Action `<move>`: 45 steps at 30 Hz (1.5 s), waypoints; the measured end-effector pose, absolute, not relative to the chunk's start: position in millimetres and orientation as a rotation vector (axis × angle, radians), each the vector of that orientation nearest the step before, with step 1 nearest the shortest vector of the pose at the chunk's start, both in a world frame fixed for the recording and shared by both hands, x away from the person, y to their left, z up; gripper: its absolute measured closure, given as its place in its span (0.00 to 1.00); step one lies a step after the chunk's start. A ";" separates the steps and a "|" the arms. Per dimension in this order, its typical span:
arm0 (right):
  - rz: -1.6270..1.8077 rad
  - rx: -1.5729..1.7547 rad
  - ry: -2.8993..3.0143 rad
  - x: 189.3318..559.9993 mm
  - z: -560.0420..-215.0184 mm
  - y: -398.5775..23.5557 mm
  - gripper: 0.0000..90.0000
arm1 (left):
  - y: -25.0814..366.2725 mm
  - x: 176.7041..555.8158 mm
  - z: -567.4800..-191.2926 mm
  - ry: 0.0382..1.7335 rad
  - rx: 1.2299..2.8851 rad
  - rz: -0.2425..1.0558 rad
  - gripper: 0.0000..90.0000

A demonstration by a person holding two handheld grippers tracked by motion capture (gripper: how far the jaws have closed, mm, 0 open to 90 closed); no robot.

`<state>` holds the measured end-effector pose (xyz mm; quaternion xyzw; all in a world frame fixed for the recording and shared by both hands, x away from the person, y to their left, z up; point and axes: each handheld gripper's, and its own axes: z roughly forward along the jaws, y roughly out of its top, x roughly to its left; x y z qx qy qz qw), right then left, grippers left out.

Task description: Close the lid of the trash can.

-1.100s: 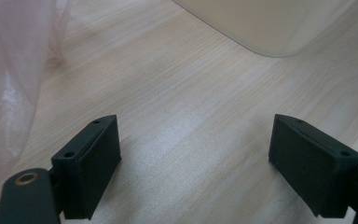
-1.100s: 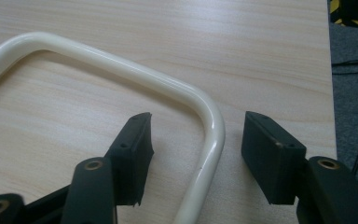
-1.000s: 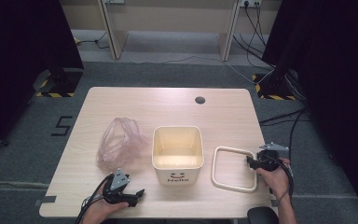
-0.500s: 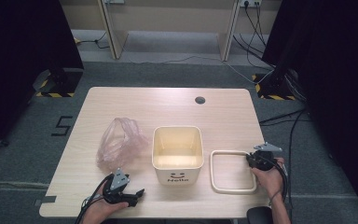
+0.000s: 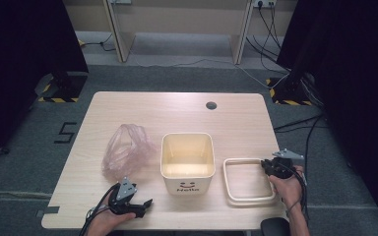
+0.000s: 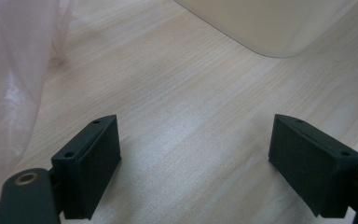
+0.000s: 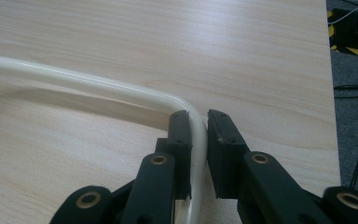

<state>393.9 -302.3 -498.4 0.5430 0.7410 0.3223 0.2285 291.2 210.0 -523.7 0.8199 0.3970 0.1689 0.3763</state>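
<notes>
Cream frame (image 5: 248, 181) is lying flat at the table's (image 5: 177, 105) right, beside the bin (image 5: 187, 160). Going left to right, we are resting our left gripper (image 6: 193, 156) wide open and empty near the pink bag (image 5: 125, 150), while our right gripper (image 7: 198, 140), having just been closing, is pinching the frame's right corner.

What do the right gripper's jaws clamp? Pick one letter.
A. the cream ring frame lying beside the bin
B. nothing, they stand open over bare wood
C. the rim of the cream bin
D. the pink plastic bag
A: in the right gripper view, the right gripper has its jaws pressed on either side of the cream ring frame near its corner, with the frame lying on the table.
</notes>
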 end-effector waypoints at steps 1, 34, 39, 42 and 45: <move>0.891 1.494 2.036 393.8 -498.2 -302.3 0.89 | 210.0 291.2 -523.7 1.016 2.097 0.432 0.17; 1.122 1.370 1.905 391.2 -426.6 -299.6 0.89 | 185.7 282.9 -490.6 0.919 2.037 0.401 0.19; 1.162 1.328 1.893 392.8 -410.6 -293.5 0.90 | 179.4 277.7 -474.0 0.882 2.014 0.419 0.19; 1.177 1.314 1.893 392.9 -406.7 -291.3 0.90 | 176.4 276.4 -465.3 0.868 2.001 0.436 0.19; 1.208 1.294 1.889 393.6 -399.2 -287.1 0.90 | 172.2 277.5 -456.3 0.853 1.995 0.447 0.18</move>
